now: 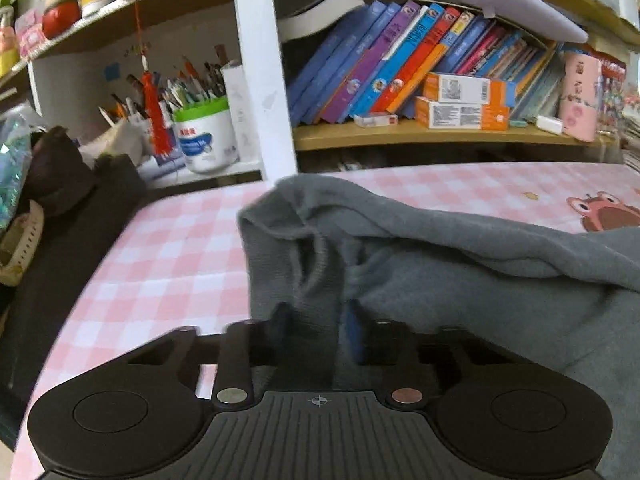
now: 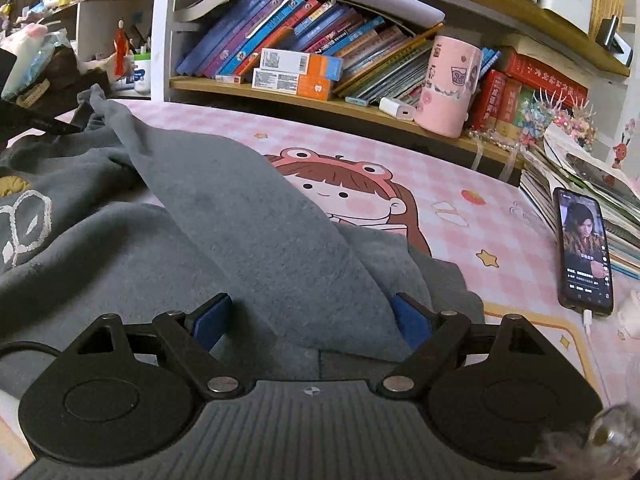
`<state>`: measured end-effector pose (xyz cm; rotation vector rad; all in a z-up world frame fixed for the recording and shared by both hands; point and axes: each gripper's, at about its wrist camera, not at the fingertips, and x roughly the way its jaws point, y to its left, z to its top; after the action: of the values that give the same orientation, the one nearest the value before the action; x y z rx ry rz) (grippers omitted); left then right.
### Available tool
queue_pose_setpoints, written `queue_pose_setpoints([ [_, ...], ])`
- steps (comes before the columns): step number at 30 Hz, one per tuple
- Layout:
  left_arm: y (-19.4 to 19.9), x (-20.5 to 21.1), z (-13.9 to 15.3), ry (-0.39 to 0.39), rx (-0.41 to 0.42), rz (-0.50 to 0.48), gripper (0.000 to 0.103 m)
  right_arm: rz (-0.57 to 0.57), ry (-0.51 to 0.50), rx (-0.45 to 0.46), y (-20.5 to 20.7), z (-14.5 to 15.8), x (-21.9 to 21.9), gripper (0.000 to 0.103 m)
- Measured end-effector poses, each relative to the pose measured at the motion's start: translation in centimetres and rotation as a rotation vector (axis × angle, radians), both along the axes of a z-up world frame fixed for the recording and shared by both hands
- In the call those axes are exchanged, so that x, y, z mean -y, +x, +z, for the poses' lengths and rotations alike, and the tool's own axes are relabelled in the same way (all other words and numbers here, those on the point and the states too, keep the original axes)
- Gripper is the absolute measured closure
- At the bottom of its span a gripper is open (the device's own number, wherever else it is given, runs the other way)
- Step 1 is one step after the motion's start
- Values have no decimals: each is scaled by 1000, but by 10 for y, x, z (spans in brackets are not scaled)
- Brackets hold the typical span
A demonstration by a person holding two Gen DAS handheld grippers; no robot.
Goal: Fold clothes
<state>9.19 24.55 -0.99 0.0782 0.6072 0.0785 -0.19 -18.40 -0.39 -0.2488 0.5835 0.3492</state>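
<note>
A grey sweatshirt (image 1: pixel 460 280) lies rumpled on the pink checked desk mat (image 1: pixel 168 248). My left gripper (image 1: pixel 318 320) is shut on a raised fold of the sweatshirt near its cuff end, and the cloth stands up in a ridge ahead of the fingers. In the right wrist view the same grey sweatshirt (image 2: pixel 224 216) spreads across the pink checked desk mat (image 2: pixel 472 216), with a white print (image 2: pixel 24 220) at the left. A long grey flap runs back between the blue pads of my right gripper (image 2: pixel 312 316), which stands open over it.
A phone (image 2: pixel 584 248) with a lit screen lies on the mat at the right, cable plugged in. A pink mug (image 2: pixel 448 84), books (image 2: pixel 280 36) and orange boxes (image 1: pixel 464 104) fill the shelf behind. A pen pot (image 1: pixel 206 136) and dark clutter (image 1: pixel 60 184) sit at the left.
</note>
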Motion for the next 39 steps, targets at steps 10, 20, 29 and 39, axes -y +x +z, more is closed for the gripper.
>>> queue_pose_setpoints([
  [10, -20, -82, 2, -205, 65, 299, 103, -11, 13, 14, -3, 5, 6, 17],
  [20, -32, -30, 22, -146, 164, 61, 67, -14, 23, 12, -1, 5, 2, 17],
  [29, -19, 0, -1, -177, 62, -15, 81, 34, -68, 78, -7, 8, -18, 20],
  [39, -22, -35, -8, -264, 43, 118, 100, 128, -209, 64, 45, 20, -45, 84],
])
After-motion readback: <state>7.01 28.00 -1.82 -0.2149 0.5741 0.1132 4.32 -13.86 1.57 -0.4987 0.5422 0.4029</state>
